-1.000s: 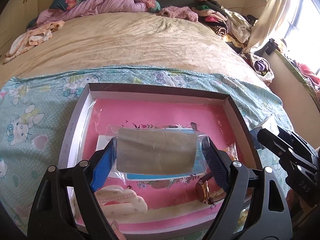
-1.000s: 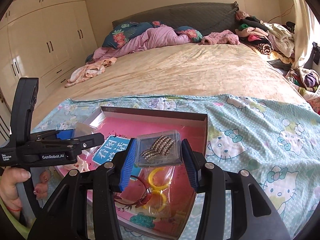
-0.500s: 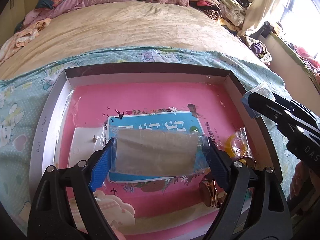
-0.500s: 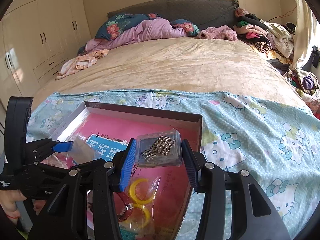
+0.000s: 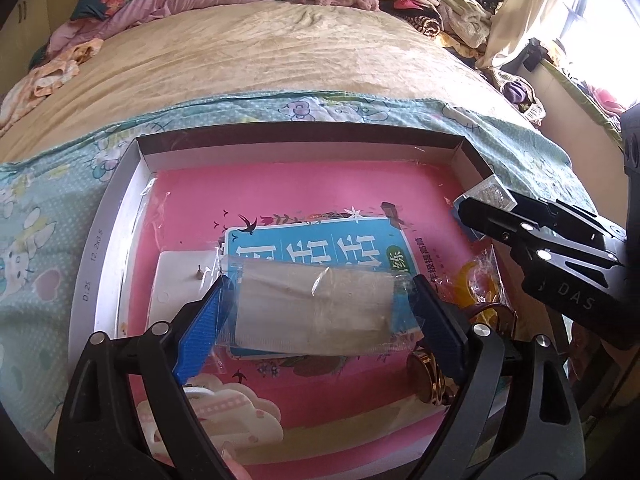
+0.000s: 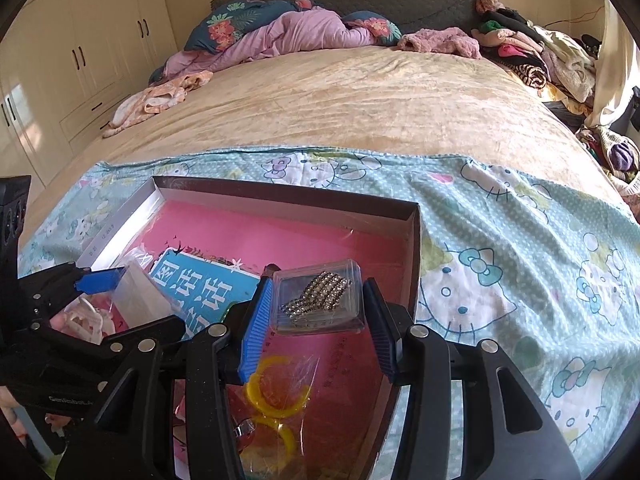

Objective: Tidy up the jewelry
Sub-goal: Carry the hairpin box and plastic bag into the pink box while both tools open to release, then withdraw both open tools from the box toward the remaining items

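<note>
A shallow box (image 5: 116, 216) with a pink floor lies on the bed; it also shows in the right wrist view (image 6: 412, 240). My left gripper (image 5: 320, 308) is shut on a clear bag with a grey card (image 5: 316, 308), held low over the box's middle. My right gripper (image 6: 316, 312) is shut on a small clear case of rhinestone jewelry (image 6: 320, 296), held over the box's right side. In the left wrist view the right gripper (image 5: 472, 212) comes in from the right. Yellow rings in a bag (image 6: 276, 392) lie under it.
A blue printed booklet (image 5: 316, 248), a white card (image 5: 180, 284) and a gold ring (image 5: 432, 376) lie in the box. A Hello Kitty sheet (image 6: 520, 280) covers the bed's near end. Clothes and pillows (image 6: 288, 32) are piled at the far end.
Both grippers have moved forward and lower over the box with their loads. The right gripper has come closer to the left one.
</note>
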